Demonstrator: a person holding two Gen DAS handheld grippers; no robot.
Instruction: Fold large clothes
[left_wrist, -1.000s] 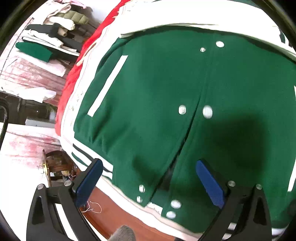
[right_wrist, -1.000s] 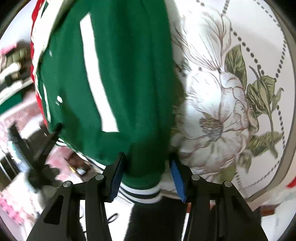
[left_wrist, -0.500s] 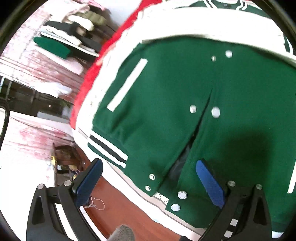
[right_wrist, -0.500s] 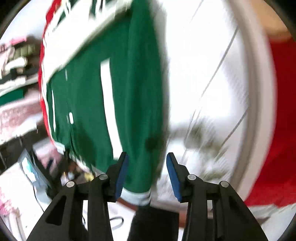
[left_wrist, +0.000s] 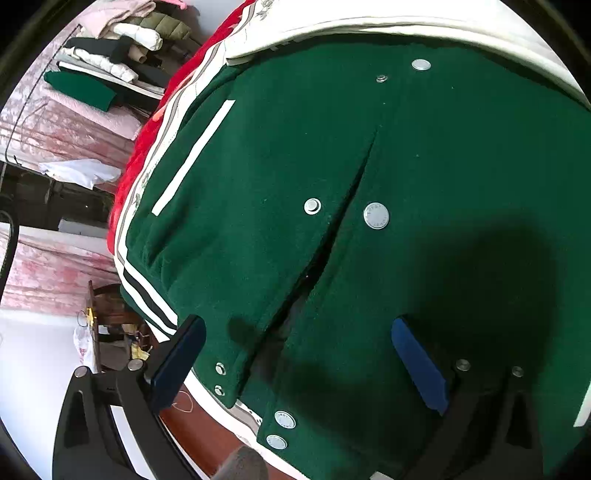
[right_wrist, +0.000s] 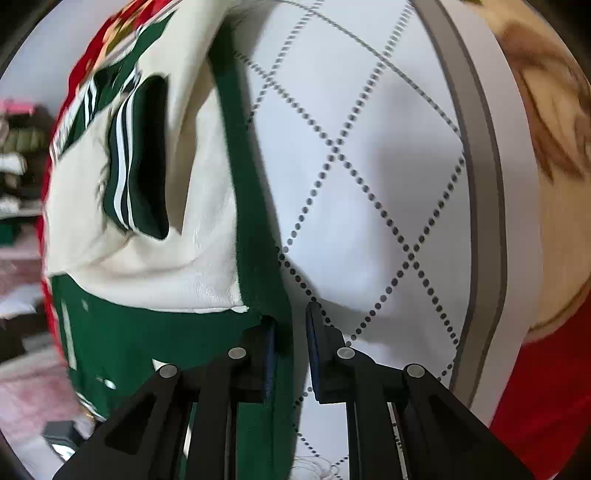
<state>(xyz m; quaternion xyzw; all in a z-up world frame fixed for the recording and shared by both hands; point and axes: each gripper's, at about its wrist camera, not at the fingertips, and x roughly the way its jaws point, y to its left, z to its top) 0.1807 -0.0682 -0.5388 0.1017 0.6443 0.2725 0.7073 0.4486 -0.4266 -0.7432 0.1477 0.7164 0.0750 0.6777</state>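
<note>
The bed (right_wrist: 369, 184), under a white quilt with dotted diamond lines and a grey border, carries everything here. A red blanket (left_wrist: 147, 147) shows along its far edge, past the jacket.

The jacket (left_wrist: 369, 166) lies spread across the bed, green front up, its hem toward me at the bed's near edge. Its front is unsnapped, and the two halves gape into a dark slit near the hem. A cream sleeve (right_wrist: 147, 258) with a striped green cuff (right_wrist: 129, 166) is folded across the chest. A white stripe (left_wrist: 192, 155) marks the pocket on one half. The striped hem (left_wrist: 147, 295) hangs just over the bed's edge.

Beyond the bed, folded clothes (left_wrist: 122, 48) are piled on a shelf.

My left claw (left_wrist: 295, 354) hovers spread wide over the hem, one blue pad at each side of the front slit, nothing between them pressed.

My right claw (right_wrist: 290, 354) is closing, and the jacket's green side edge runs up between its pads, at the seam below the sleeve.

The snaps (left_wrist: 376, 216) are silver discs along both front edges.
</note>
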